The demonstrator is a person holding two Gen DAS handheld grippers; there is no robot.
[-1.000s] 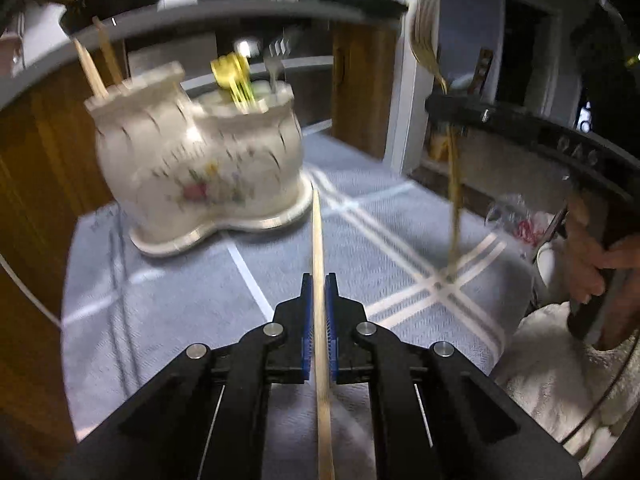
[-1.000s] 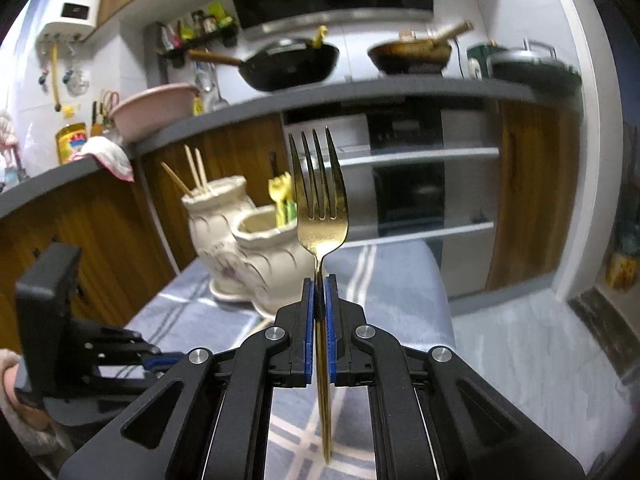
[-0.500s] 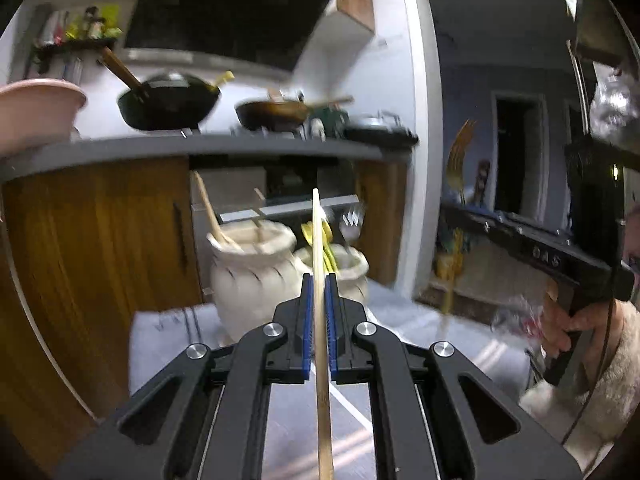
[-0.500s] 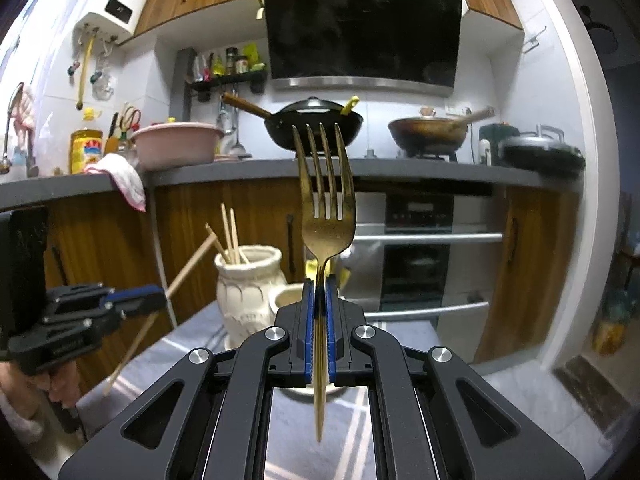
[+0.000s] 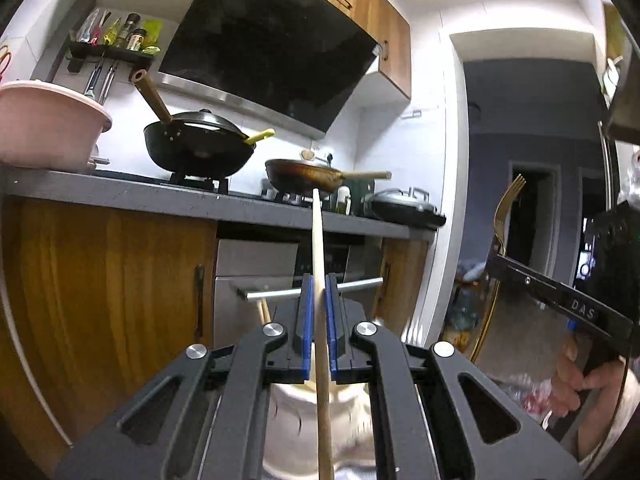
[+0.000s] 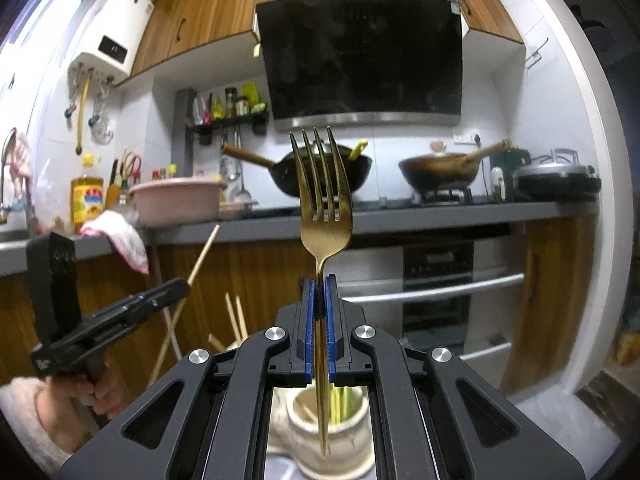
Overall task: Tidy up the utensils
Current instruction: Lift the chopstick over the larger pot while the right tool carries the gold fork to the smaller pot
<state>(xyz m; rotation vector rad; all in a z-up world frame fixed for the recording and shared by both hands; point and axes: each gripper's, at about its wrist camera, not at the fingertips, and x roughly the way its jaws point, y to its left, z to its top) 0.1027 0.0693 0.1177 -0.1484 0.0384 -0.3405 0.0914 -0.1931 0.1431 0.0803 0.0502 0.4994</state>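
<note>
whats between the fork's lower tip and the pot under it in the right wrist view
Nothing: in the right wrist view the fork hangs tip-down over the ceramic holder, with no object between.

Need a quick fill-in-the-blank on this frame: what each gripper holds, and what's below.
The left gripper is shut on a wooden ____.
The right gripper is shut on a gold ____, tines up.
The fork's handle tip hangs over the ceramic ____ below.
Two pans sit on the ____ behind.

Missing words: chopstick; fork; holder; stove

fork (image 6: 325, 216): gold | chopstick (image 5: 320, 280): pale wood | holder (image 6: 340, 436): cream
</note>
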